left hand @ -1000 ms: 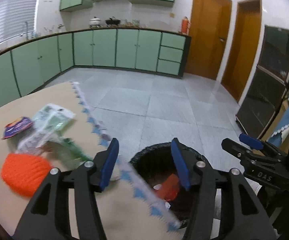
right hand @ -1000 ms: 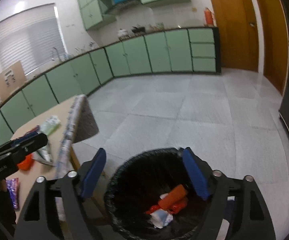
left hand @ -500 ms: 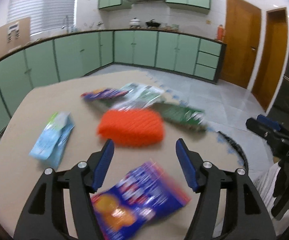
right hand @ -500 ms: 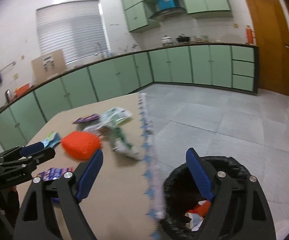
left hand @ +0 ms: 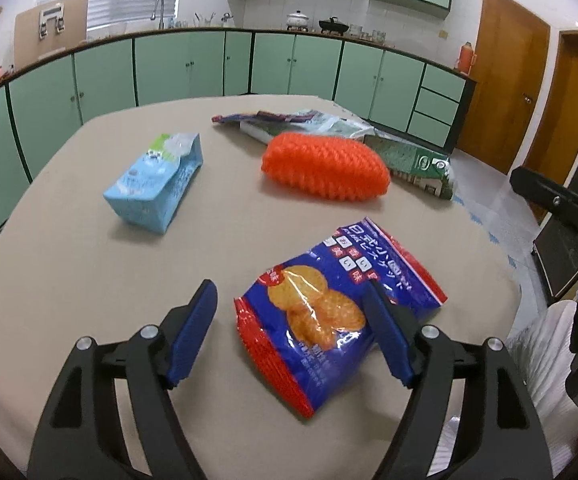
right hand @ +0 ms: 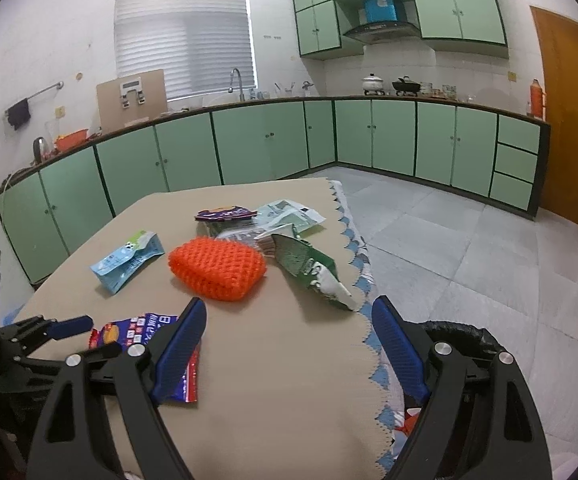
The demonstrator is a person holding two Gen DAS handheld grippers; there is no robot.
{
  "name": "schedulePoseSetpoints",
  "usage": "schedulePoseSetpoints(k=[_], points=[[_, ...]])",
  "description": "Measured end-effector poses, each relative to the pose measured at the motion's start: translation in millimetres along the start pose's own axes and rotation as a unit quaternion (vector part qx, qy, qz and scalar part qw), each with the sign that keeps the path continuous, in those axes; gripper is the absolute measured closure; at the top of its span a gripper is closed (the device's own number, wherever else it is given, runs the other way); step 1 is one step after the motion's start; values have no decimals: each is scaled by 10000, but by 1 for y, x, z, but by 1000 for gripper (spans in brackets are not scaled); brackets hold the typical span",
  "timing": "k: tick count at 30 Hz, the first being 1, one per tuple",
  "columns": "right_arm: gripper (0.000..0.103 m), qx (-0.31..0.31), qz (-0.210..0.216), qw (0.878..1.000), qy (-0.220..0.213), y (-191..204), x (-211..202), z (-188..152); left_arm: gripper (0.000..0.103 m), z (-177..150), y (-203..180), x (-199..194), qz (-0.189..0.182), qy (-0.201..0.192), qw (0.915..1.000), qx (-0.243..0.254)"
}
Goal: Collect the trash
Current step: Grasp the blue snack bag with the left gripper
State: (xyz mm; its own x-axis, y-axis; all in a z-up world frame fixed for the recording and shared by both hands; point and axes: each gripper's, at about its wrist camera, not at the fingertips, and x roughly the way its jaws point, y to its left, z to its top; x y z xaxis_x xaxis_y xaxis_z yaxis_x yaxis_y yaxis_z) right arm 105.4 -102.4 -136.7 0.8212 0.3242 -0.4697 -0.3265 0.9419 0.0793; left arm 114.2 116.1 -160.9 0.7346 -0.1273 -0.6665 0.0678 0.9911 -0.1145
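closing on the blue cracker bag (left hand: 341, 304) could go wrong: it is slick and flat on the table (left hand: 69, 264), so the left gripper (left hand: 293, 332), jaws opening around it with nothing held, may skid off or only pinch a corner. the right gripper (right hand: 289, 344) hangs wide open and empty over the table edge, the bin (right hand: 465, 330) just beside it. an orange sponge (left hand: 325, 168), a light blue carton (left hand: 153, 188) and a green wrapper (left hand: 413, 160) lie beyond, well apart, blocking nothing.

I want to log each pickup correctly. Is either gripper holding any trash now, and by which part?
Nothing is held. The left gripper is opening around the blue-and-red cracker bag, which lies flat on the table. The right gripper is open and empty.
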Motion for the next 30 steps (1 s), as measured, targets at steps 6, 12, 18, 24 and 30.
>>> schedulePoseSetpoints(k=[6, 12, 18, 24, 30], points=[[20, -136, -23, 9999, 51, 8, 2, 0, 22, -6, 6, 7, -164, 178, 9995, -199], [20, -204, 5, 9997, 157, 12, 7, -4, 18, -11, 5, 7, -235, 300, 9990, -239], [20, -212, 22, 9995, 222, 12, 11, -7, 42, -12, -1, 10, -86, 313, 9994, -112], [20, -146, -9, 9996, 255, 6, 12, -8, 81, -10, -7, 10, 84, 220, 9997, -37], [20, -85, -30, 9997, 243, 1, 12, -7, 100, -2, -7, 1, 22, 2, 10000, -84]])
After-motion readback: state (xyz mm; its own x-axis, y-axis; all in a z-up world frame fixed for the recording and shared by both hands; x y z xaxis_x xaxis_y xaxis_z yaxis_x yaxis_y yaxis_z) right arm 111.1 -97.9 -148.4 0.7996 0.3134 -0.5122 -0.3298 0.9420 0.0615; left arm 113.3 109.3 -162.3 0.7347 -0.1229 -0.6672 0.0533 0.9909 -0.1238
